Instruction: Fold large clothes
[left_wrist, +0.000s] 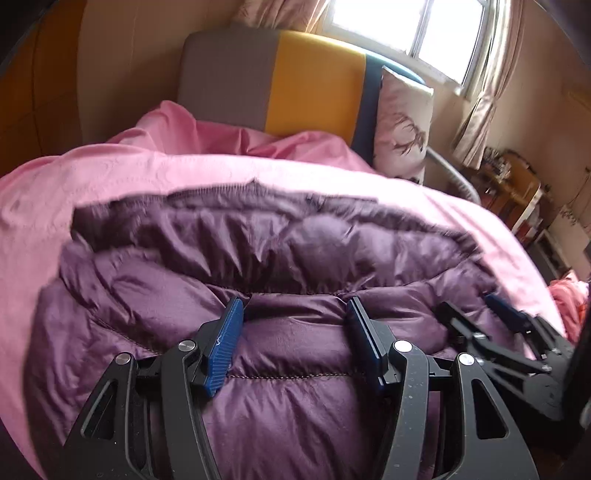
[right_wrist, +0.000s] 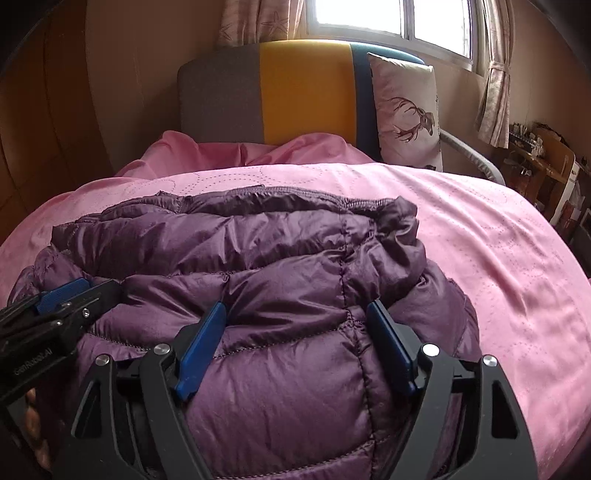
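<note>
A purple quilted down jacket (left_wrist: 258, 254) (right_wrist: 280, 240) lies folded into a thick bundle on the pink bedspread (left_wrist: 122, 173) (right_wrist: 480, 229). My left gripper (left_wrist: 295, 310) hovers over the bundle's near part, jaws open, blue pads clear of the fabric. My right gripper (right_wrist: 295, 310) stands open the same way over the jacket's right half, nothing pinched between its pads. Each gripper shows in the other's view: the right gripper (left_wrist: 467, 304) at the jacket's right edge, the left gripper (right_wrist: 88, 291) at its left edge. A person's hand (right_wrist: 33, 410) holds the left one.
Behind the bed stands a grey, yellow and blue headboard (right_wrist: 306, 88) with a deer-print pillow (right_wrist: 406, 110) leaning on it. A bright window (right_wrist: 369, 14) with curtains is above. Wooden shelves and a desk (right_wrist: 543, 158) crowd the right side. A brown wardrobe (right_wrist: 48, 110) is at left.
</note>
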